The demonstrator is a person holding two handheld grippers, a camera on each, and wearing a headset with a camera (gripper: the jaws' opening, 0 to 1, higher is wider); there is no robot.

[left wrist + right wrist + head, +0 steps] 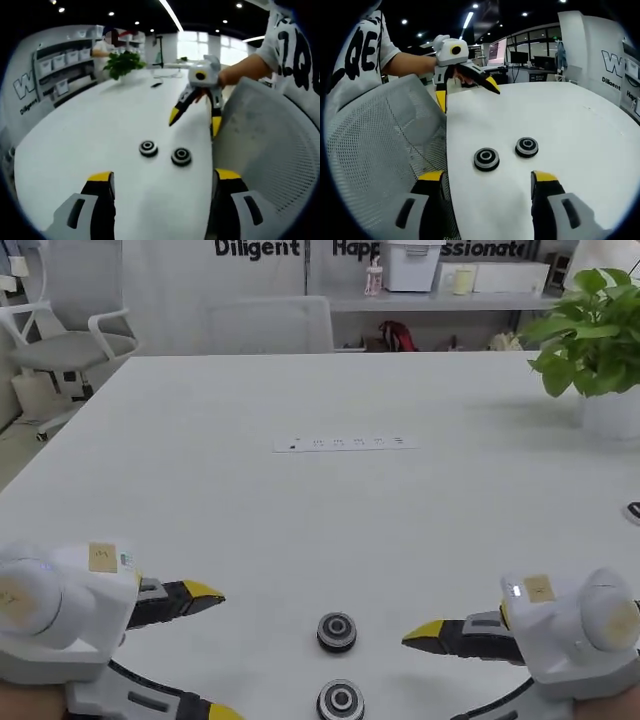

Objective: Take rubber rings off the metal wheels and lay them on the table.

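Count: two metal wheels, two tools, one potted plant [590, 335], one socket strip [345, 443] set in the counter [320, 510].

Wheels: the farther wheel [337, 631] and the nearer wheel [341, 701] lie flat on the counter near its front edge, close beside each other but not touching. Each carries a black rubber ring [476, 160] around its rim. No ring lies loose on the counter.

Left tool [218, 653]: held low over the counter at the person's left, pointing inward towards the wheels. Its yellow-tipped jaws are spread wide with nothing between them. It stands clear of both wheels.

Right tool [194, 127]: held low at the person's right, pointing inward and facing the left tool. Its jaws are likewise spread and grasp nothing. It is not in contact with either wheel.

The wheels sit between the two tools. In both gripper views a mesh chair back [385, 145] stands at the counter's front edge, beside the nearer wheel.
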